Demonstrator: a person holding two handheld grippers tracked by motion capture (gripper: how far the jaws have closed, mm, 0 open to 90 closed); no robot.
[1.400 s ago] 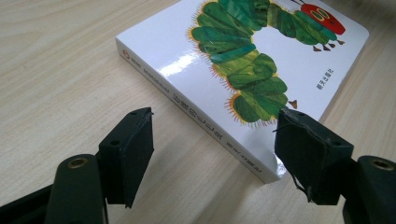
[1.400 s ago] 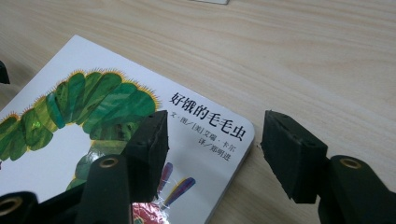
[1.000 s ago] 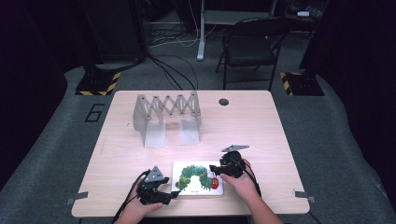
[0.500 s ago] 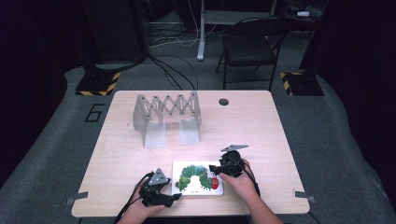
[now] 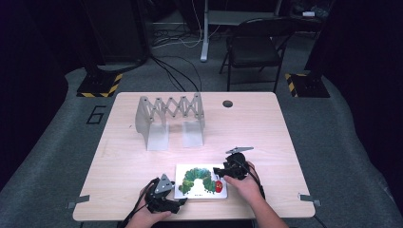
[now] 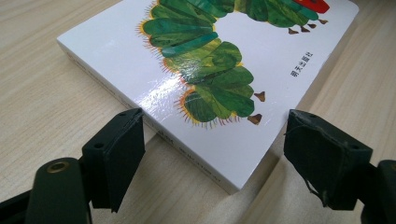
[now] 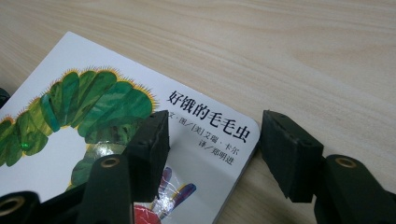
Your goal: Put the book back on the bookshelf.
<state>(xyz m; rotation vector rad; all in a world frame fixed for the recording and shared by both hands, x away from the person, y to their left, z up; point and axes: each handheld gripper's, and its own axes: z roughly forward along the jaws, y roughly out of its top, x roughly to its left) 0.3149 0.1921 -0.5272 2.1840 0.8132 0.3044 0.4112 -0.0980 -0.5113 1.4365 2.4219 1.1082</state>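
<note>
At the near edge of the table (image 5: 123, 156), the left gripper (image 5: 164, 202) is hovering at the near left corner of a board book (image 5: 202, 181), its jaws standing apart; they have just been opening, and in the left gripper view that corner (image 6: 224, 154) is lying between the two pads (image 6: 116, 154) without either one pressing on it. Across the book, the right gripper (image 5: 223, 171) is reaching in at the far right corner. Its jaws are also apart and have just been closing a little; in the right gripper view one pad (image 7: 152, 140) is sitting over the cover and the other is resting beside the book's edge on the bare wood, so nothing is being gripped.

Lying flat and closed, the book (image 7: 93, 121) is sitting between the two hands, its long axis running left to right along the table's near edge. Its glossy white cover is showing a green caterpillar arching across, red head toward the right, with black Chinese lettering near the right corner.

Farther back, a grey accordion-style rack (image 5: 168, 116) is standing upright, well apart from the book.
</note>
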